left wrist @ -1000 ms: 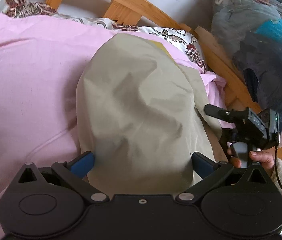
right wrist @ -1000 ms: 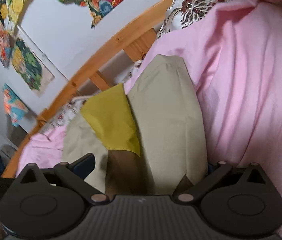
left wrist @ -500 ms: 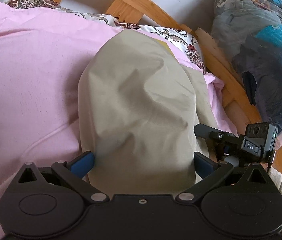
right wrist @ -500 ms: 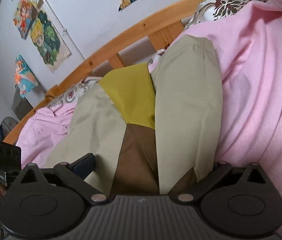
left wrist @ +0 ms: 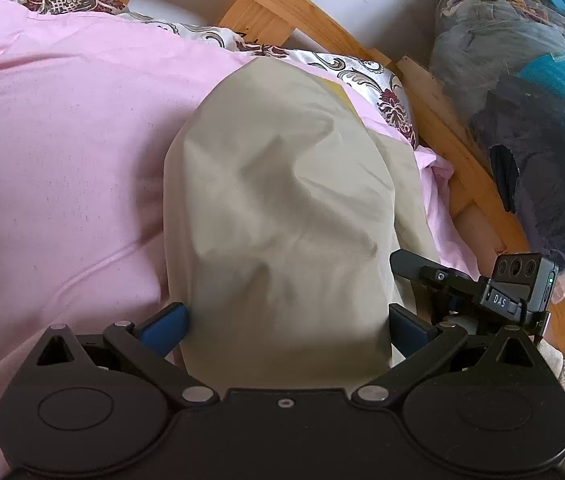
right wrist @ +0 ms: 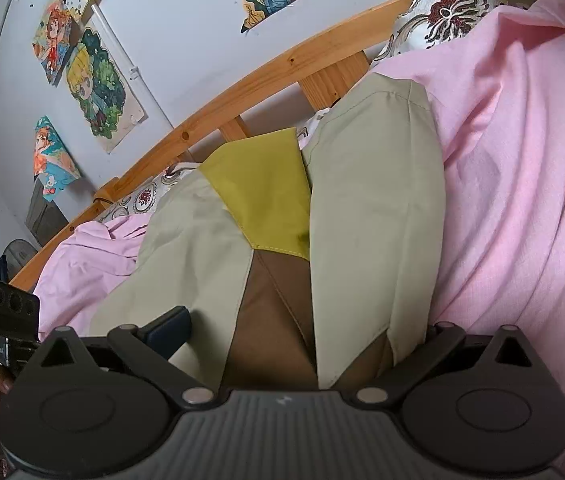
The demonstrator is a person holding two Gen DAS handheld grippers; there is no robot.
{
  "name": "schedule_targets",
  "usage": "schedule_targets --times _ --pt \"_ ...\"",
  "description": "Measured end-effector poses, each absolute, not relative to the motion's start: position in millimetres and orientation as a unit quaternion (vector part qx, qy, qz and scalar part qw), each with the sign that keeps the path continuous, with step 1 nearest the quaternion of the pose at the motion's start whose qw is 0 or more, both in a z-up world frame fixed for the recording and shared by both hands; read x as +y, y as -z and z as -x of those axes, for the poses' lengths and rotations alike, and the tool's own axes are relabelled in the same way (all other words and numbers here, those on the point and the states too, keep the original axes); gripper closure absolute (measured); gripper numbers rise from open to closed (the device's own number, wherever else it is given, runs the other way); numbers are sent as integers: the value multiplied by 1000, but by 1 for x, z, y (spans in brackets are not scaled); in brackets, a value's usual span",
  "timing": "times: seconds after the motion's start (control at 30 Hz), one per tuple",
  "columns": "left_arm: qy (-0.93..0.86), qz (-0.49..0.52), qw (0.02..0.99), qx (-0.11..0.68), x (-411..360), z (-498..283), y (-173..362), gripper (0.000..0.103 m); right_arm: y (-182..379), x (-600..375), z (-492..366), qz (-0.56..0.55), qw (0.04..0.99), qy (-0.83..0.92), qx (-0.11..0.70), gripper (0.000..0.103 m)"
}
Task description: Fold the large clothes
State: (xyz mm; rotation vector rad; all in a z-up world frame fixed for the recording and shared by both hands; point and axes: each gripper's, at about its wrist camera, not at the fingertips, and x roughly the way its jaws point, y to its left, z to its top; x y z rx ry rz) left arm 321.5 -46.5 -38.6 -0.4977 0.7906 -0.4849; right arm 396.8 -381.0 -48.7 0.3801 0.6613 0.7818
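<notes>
A khaki garment (left wrist: 278,208) with a yellow panel (right wrist: 262,192) and a brown panel (right wrist: 270,320) lies on the pink bedsheet (left wrist: 62,152). My left gripper (left wrist: 286,320) has its blue fingers (left wrist: 166,322) wide apart, and the khaki cloth fills the gap and hides the tips. My right gripper (right wrist: 298,332) is the same: one dark finger (right wrist: 170,328) shows at the left, while cloth covers the other. In the left wrist view the right gripper (left wrist: 462,288) sits at the garment's right edge. The left gripper (right wrist: 2,328), held by a hand, shows in the right wrist view.
A wooden bed frame (left wrist: 454,152) runs along the far side, with patterned pillows (left wrist: 366,76) against it. Bagged dark clothes (left wrist: 530,100) are piled beyond the frame at the right. Posters (right wrist: 94,84) hang on the wall (right wrist: 186,40). Pink sheet spreads wide on both sides.
The right wrist view has swung, and more of the wall and the garment's left khaki half now shows. In the left view the right gripper has come closer to the left one.
</notes>
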Motion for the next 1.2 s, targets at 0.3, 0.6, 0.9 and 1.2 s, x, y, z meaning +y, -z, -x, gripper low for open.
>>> schedule_targets --times 0.3,0.6,0.9,1.2 --pt "225 240 864 380 -46 -320 37 1 48 -380 -396 -179 856 -372 311 0" --pt "223 258 860 380 -41 -313 40 1 51 -384 -397 -182 856 -376 304 0" --pt "272 364 774 440 -26 -339 73 0 51 -382 -395 -181 858 -374 300 0" --pt "269 358 780 438 -29 -337 70 1 51 -382 -395 -179 859 -375 299 0"
